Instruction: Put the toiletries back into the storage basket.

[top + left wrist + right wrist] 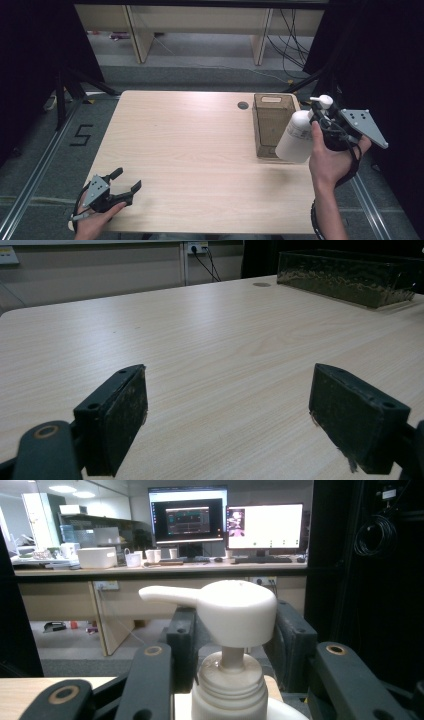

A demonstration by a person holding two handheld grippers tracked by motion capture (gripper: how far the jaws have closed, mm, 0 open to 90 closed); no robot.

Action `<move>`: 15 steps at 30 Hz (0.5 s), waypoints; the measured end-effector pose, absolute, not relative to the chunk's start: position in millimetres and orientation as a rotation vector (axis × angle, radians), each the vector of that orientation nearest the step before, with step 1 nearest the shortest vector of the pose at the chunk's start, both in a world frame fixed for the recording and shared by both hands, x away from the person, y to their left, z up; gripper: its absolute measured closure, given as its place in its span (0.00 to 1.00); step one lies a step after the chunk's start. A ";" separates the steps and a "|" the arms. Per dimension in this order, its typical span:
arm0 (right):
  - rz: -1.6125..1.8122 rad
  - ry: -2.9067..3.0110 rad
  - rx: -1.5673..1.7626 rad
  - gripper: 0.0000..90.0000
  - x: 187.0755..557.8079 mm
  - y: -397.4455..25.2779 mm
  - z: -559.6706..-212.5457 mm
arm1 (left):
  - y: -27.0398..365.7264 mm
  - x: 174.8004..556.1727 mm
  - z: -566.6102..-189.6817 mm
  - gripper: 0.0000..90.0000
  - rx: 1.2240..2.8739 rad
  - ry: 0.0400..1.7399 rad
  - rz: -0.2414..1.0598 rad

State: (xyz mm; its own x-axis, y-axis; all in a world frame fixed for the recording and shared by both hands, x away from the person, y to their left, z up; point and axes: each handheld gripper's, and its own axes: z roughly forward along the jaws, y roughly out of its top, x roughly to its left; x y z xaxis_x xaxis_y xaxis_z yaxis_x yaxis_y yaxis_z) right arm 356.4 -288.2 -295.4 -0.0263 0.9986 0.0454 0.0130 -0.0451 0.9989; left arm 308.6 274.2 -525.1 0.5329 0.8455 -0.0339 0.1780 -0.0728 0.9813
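Observation:
A white pump bottle hangs tilted above the table's right side, just right of a brown see-through bin. My right gripper is shut on the bottle's neck under the pump head, its black jaws pressing from both sides. My left gripper rests low at the table's near left corner, open, with nothing between its black pads. From the left gripper view the bin stands far off at the upper right.
The wooden table has a round cable hole near its far edge, left of the bin. Desk legs and cables stand on the floor beyond. Monitors sit on a far desk in the right gripper view.

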 end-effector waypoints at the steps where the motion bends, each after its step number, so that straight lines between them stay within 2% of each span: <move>1: 1.256 1.216 1.239 0.67 356.4 -288.2 -295.4 | 274.2 308.6 -525.1 0.17 1.577 0.899 0.697; 15: 1.270 1.218 1.244 0.67 369.2 -283.4 -290.4 | 273.9 308.4 -525.0 0.17 1.578 0.901 0.697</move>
State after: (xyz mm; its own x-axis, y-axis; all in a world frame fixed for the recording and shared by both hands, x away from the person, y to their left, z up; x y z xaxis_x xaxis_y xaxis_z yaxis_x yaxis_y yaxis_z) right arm 369.2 -283.4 -290.4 -0.0344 0.9978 0.0563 0.0143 -0.0558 0.9983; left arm 308.4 273.9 -525.0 0.5318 0.8462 -0.0342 0.1802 -0.0735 0.9809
